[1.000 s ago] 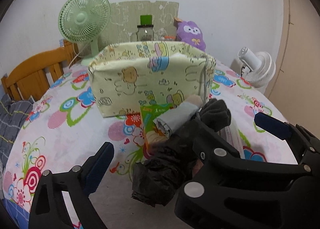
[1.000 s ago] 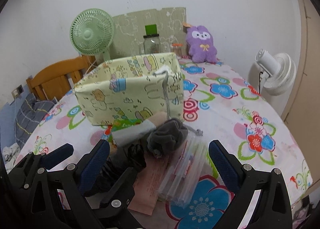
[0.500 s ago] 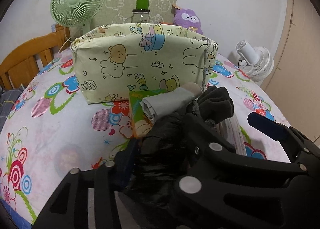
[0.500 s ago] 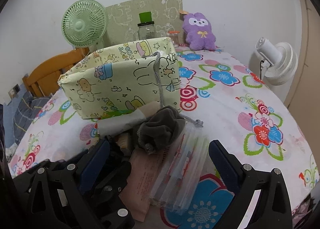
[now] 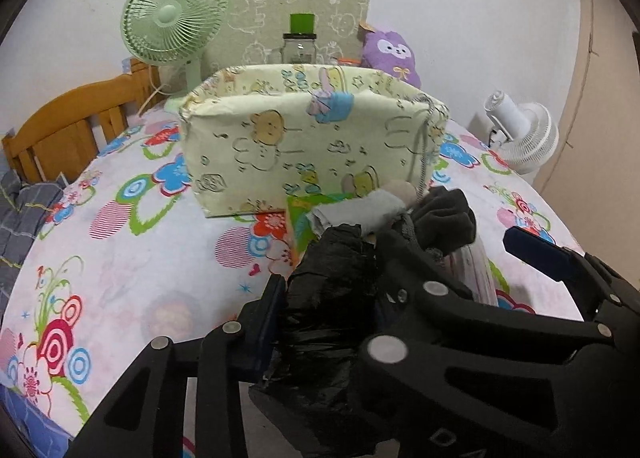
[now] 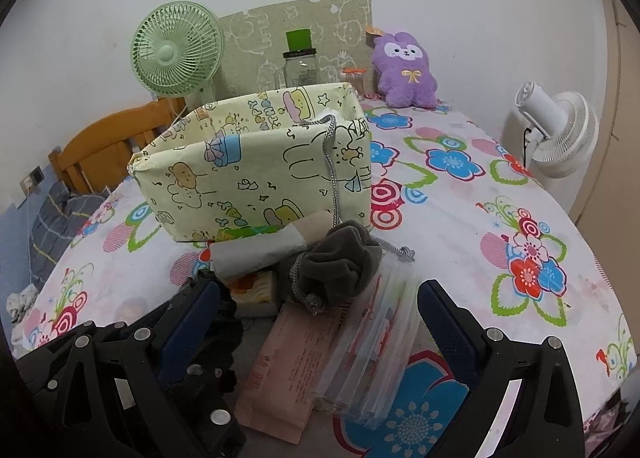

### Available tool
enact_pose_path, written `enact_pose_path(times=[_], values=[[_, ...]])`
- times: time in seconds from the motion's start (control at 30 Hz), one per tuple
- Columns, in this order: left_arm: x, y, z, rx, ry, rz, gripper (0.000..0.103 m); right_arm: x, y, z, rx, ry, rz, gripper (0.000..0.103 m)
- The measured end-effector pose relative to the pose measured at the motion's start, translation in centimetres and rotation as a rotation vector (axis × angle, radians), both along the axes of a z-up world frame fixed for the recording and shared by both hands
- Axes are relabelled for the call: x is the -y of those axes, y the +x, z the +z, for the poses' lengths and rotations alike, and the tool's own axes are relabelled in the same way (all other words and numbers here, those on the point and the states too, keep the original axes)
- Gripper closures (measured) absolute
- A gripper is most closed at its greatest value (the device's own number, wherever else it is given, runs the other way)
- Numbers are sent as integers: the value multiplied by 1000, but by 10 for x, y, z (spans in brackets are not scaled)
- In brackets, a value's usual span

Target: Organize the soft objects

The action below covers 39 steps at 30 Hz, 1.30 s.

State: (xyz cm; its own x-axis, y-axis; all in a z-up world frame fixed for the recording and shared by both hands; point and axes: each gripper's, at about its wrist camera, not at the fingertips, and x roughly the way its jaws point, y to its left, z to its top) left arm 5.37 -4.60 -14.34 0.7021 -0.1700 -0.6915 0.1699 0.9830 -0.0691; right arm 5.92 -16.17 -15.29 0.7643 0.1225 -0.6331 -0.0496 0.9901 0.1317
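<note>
The left gripper (image 5: 332, 322) is clamped on a crumpled black plastic bag (image 5: 332, 298), its blue-padded fingers pressed against the bag's two sides, so the bag sits right at the tips and not ahead of them. The relation that matters is bag to bin: the yellow cartoon-print fabric bin (image 5: 312, 146) stands directly beyond the bag, farther across the flowered tablecloth (image 5: 120, 258), with its open top facing up and its long side running left to right across the view. Between the two lies the rest of the pile, a folded grey cloth (image 5: 360, 210) and a dark grey drawstring pouch (image 5: 444, 218), both just in front of the bin's near wall. In my judgement the bag must go forward and up over that wall, and the left gripper is plainly the one to do it, since it already has the bag. The right gripper (image 6: 316, 322) stands wide apart and holds nothing; it hangs over a stack of clear plastic sleeves (image 6: 376, 346) and a pink paper packet (image 6: 296, 370) at the near right of the pile, with the pouch just beyond its tips. The pouch's cord (image 6: 330, 174) is draped over the bin's near wall, and I think it could snag as the bag passes.
</note>
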Motion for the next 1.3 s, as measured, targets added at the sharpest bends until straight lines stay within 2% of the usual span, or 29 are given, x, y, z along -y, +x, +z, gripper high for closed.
enact_pose_path(times=[0.33,0.6,0.73,0.9,1.07,1.3], values=[[2,16,10,24,52,46,62,9,13,7,12,43,-31,3],[1,30,2,4,40,54,62,12,30,-2,-26,61,-28,8],[-1,36,-2,-10,44,62,61,12,37,-10,-64,99,-19,15],[0,39,-5,-17,52,66,61,10,42,-14,-78,94,-23,26],[1,39,-6,-16,61,66,61,9,41,-15,-84,82,-35,48],[2,32,-2,-4,61,64,62,8,34,-10,-74,66,-35,60]])
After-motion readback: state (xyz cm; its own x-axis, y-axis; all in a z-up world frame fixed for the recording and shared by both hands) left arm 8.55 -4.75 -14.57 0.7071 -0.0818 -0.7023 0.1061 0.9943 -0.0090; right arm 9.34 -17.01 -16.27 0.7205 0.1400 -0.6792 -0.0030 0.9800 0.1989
